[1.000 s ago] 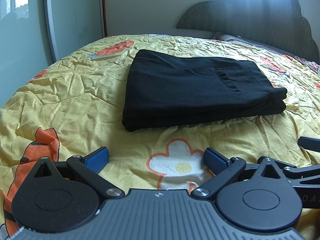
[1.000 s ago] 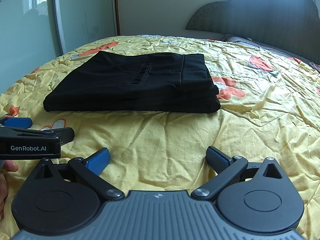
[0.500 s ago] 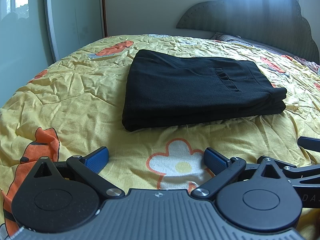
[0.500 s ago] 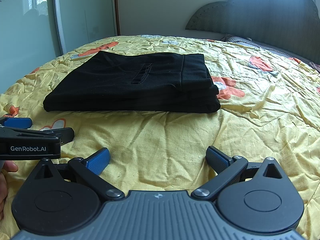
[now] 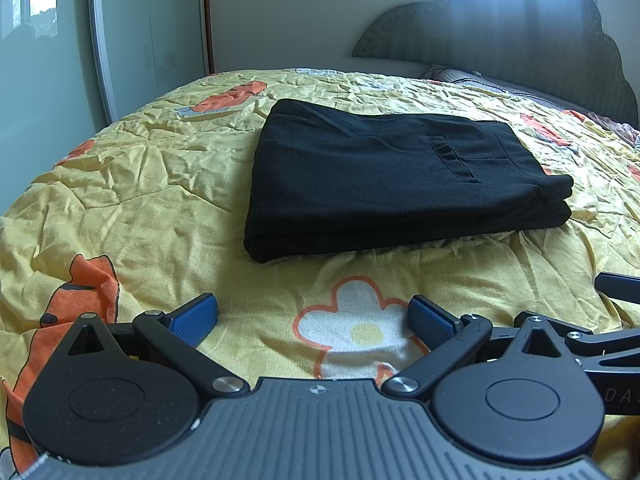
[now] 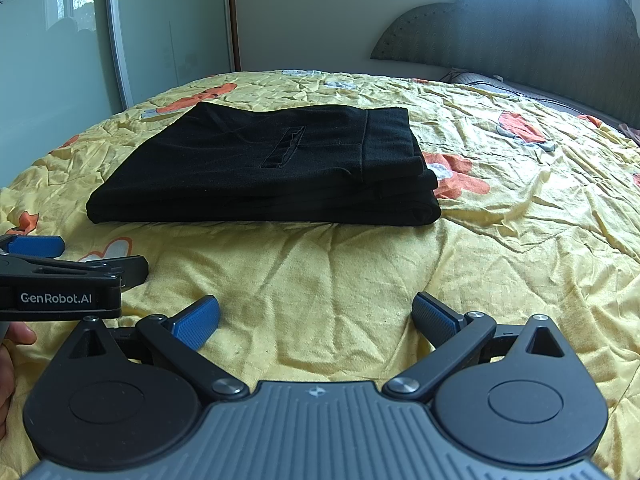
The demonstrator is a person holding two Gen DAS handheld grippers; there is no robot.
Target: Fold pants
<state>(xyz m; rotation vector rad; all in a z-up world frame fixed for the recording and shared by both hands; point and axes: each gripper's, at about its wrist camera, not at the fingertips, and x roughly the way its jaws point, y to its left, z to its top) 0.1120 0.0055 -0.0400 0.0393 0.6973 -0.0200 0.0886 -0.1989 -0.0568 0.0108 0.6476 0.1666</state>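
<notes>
Black pants point(image 5: 384, 176) lie folded in a flat rectangular stack on the yellow bedspread point(image 5: 152, 200), a back pocket facing up. In the right wrist view the same pants point(image 6: 264, 168) sit ahead and slightly left. My left gripper point(image 5: 314, 318) is open, its blue pads resting low over the bedspread a short way in front of the stack, holding nothing. My right gripper point(image 6: 316, 318) is open too and empty, also short of the pants. The left gripper's side point(image 6: 60, 280) shows at the left edge of the right wrist view.
The yellow bedspread point(image 6: 520, 240) has orange and white cartoon prints and many creases. A grey padded headboard point(image 5: 520, 44) stands at the back right. A mirrored sliding door point(image 5: 48, 60) runs along the left. A person's hand point(image 6: 12, 360) shows at the far left.
</notes>
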